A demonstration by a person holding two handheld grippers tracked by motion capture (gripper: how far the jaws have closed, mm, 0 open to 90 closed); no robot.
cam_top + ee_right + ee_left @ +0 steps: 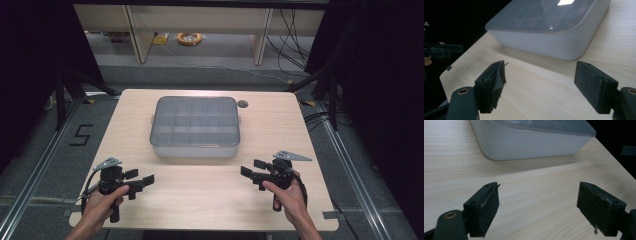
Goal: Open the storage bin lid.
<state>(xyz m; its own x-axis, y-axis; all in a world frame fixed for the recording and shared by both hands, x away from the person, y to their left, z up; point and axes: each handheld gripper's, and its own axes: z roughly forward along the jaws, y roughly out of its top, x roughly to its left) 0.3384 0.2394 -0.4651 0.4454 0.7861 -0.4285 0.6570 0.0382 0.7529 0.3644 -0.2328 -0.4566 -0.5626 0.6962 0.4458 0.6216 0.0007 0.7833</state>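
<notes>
High view, one pale wooden table (200, 200) with rounded corners; on it, toward the far middle, one grey translucent plastic box (195, 127), rectangular with rounded corners, lid on, a grid of compartments showing through the lid; contents cannot be told. My left tool (140, 181), black, held in my left hand (102, 202) over the near left part of the table, jaws apart and pointing rightward; nothing between them. My right tool (254, 173), black, held in my right hand (287, 192) over the near right part, jaws apart and pointing leftward; nothing between them. Both tools well apart from the box and from each other. Left gripper view: my jaws spread wide over bare wood, the box's near rounded corner ahead and to the left. Right gripper view: my jaws likewise spread, the box ahead with a bright reflection on its lid; the other tool off at the left edge.
</notes>
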